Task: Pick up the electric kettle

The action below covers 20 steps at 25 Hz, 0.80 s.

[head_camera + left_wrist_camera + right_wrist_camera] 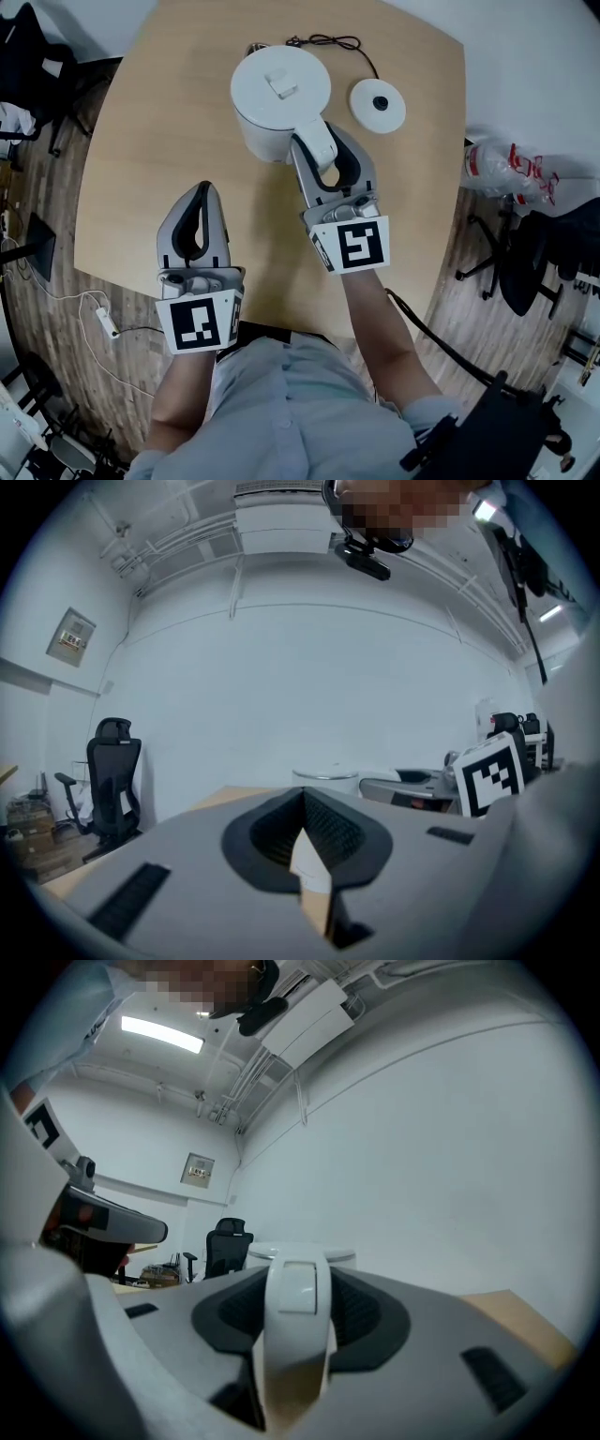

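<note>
Nearest, the left hand-held gripper (203, 189) is clenched on nothing, well short of the electric kettle (272, 94). Farther in, the right hand-held gripper (317, 141) stands released with the kettle's handle (295, 1307) between its jaws, the kettle upright on the table (159, 112)

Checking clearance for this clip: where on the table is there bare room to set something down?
Bare wood left of the kettle, out to the table edge. Crowded at the far right: kettle, base, cord.
</note>
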### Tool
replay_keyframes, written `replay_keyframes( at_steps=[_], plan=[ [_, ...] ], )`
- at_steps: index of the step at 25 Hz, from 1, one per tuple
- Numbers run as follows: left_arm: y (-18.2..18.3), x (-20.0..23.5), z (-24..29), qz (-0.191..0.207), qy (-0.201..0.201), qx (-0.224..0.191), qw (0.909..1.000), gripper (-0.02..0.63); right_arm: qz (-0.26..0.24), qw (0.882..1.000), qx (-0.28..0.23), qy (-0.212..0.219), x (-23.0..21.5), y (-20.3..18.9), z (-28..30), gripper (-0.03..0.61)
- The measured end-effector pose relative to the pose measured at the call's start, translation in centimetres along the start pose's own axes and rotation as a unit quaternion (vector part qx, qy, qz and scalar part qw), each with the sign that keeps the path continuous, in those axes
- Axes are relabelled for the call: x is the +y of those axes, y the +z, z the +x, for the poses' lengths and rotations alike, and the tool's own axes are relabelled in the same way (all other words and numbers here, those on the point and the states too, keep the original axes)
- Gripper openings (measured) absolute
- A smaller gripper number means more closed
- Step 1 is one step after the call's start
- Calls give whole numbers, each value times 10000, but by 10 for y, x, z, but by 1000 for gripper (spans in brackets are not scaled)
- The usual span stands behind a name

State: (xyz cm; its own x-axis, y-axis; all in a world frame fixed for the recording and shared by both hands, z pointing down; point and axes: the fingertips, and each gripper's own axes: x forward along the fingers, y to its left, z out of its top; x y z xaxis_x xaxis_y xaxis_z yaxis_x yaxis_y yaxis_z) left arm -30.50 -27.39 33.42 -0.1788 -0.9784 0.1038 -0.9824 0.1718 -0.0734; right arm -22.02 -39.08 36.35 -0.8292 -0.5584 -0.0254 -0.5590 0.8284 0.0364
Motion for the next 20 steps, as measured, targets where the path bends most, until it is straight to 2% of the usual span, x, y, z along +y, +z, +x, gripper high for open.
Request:
replay_keyframes(
  at_steps=[4,11,15,16,20],
  plan=[
    [7,-14,-8,82,-161,-93,9998,1,-104,9994,-324,-101,3,18,-9,172],
    [27,-44,-20,186,-402,-395,9982,0,-79,9984,-455,-322,0,34,-68,192],
    [45,-67,-24,238,-561,-592,9964,0,-153,9978,-218,-615,-13,54,-120,186],
    [52,-74,-25,266,-616,-653,9956,0,-186,9967,-283,-738,-17,64,-132,177],
    [78,-104,-32,358,-872,-979,9907,0,-355,9913,-385,-1209,-27,96,-181,71]
  ],
)
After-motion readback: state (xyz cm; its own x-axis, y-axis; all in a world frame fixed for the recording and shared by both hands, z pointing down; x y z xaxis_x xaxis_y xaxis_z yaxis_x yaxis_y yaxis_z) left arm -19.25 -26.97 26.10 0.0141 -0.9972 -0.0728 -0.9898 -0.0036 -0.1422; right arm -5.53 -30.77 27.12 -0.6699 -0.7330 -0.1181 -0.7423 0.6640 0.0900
